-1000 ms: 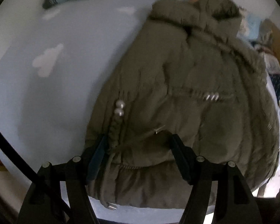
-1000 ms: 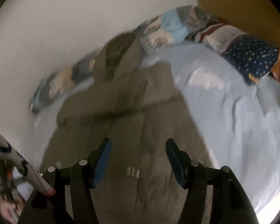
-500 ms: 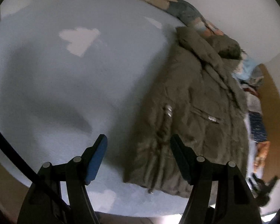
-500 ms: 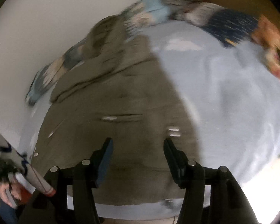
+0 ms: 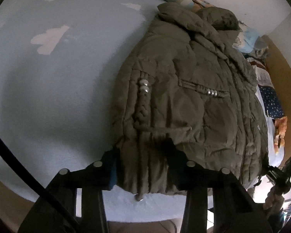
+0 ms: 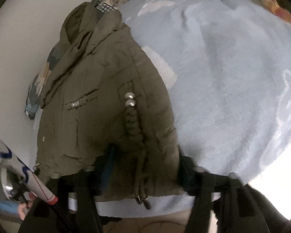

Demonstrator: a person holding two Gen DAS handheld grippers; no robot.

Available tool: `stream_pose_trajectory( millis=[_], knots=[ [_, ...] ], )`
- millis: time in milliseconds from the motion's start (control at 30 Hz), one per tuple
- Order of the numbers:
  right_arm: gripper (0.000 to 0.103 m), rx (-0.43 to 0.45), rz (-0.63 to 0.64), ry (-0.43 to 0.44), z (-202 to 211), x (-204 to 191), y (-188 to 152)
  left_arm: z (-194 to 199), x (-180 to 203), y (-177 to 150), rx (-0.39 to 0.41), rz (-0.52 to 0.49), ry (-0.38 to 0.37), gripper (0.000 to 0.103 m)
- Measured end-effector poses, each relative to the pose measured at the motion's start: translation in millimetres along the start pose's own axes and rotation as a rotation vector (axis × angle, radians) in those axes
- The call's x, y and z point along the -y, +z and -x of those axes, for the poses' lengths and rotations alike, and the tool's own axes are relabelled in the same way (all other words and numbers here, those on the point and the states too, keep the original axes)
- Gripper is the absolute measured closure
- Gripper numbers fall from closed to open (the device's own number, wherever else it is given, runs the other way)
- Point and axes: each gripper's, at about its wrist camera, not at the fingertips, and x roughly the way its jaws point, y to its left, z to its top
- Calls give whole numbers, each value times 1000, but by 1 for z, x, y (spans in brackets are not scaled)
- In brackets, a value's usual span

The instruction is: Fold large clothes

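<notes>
An olive padded jacket (image 5: 184, 89) lies flat on a light blue bed, hood towards the wall, hem at the near bed edge. In the left wrist view my left gripper (image 5: 141, 153) is open with its fingers astride the hem's left corner, where a braided cord with metal beads (image 5: 143, 85) runs down. In the right wrist view the jacket (image 6: 99, 101) fills the left half; my right gripper (image 6: 145, 155) is open, its fingers astride the hem's right corner around the braided cord (image 6: 132, 120). Neither gripper pinches the cloth.
The light blue sheet (image 5: 58, 81) with white cloud patches spreads to the jacket's left; it also shows in the right wrist view (image 6: 232, 89). Patterned pillows (image 5: 269, 101) lie by the wooden headboard. A white wall runs behind the hood. A striped pole (image 6: 29, 176) stands at lower left.
Both grippers have moved down and in onto the jacket's hem, one at each corner; half a second ago they were higher and farther back. The jacket has not moved.
</notes>
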Motion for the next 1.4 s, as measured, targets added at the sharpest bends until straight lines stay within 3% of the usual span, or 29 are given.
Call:
stream_pose_trajectory(
  millis=[233,333,400,500,633,767,933,1033,1200,1267,1400],
  knots=[
    [89,73,36,-160,16,-6,5,1,25,-24,-8,-113,30,62],
    [89,67,12,-153,15,-2,11,11,17,-19,25,-83,43,59],
    [79,65,1,-153,15,-1,12,25,13,-16,88,-54,80,57],
    [59,105,18,-240,27,-7,11,44,18,-11,203,-76,151,56],
    [58,275,73,-340,56,-27,10,46,46,-12,264,-166,154,55],
    [57,339,179,-209,61,-66,6,30,89,-18,252,-283,131,47],
    [58,204,294,-98,23,-111,-8,-17,124,-17,103,-306,126,47],
    [58,130,341,-103,-3,-134,-15,-43,131,-17,16,-295,209,46],
    [57,-26,296,-138,-41,-140,-19,-35,152,-17,72,-311,217,44],
    [57,-27,272,-139,-43,-138,-14,-22,167,-11,147,-335,196,44],
    [57,71,264,-75,-21,-152,-5,-9,193,-2,254,-404,221,40]
  ],
)
